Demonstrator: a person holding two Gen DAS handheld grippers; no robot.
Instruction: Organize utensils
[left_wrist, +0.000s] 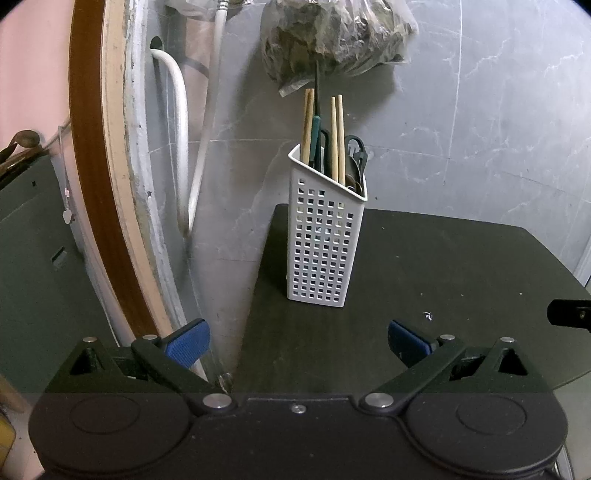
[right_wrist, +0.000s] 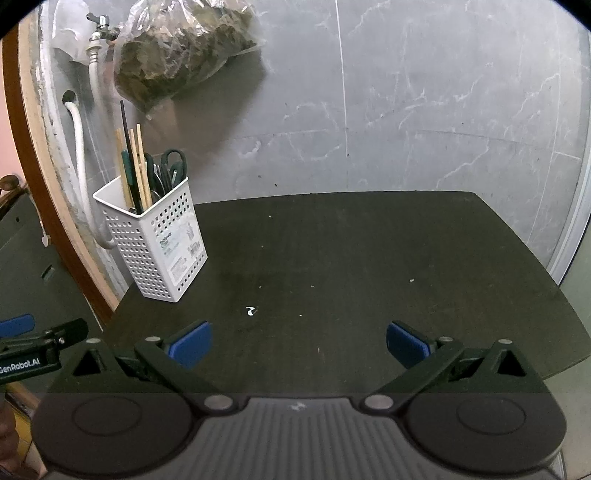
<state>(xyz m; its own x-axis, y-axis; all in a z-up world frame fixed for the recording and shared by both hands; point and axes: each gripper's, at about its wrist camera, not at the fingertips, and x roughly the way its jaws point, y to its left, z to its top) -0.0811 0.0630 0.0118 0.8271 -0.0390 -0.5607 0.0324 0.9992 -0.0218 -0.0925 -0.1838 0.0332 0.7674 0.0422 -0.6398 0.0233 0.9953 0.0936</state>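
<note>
We see a dark worktop (right_wrist: 351, 258) set against a grey marbled wall. In the left wrist view, a white perforated holder (left_wrist: 325, 243) stands upright near the centre of the frame, at the far left corner of the worktop. In the right wrist view the same holder sits at the left of the frame, with a printed label facing us. It holds the utensils: wooden chopsticks (left_wrist: 338, 136) rising highest, a thin black stick, a green-handled tool (left_wrist: 316, 140) and black-handled scissors (right_wrist: 174, 162). Above the holder, a clear plastic bag (left_wrist: 332, 37) with dark contents hangs at the wall, and white hoses (left_wrist: 181, 140) run down at the upper left.

Our left hand-held gripper (left_wrist: 299, 341) sits at the bottom of its frame with its blue pads wide apart and nothing between them. Our right hand-held gripper (right_wrist: 299, 341) is likewise spread wide and holds nothing, over the bare worktop, well apart from the holder.
</note>
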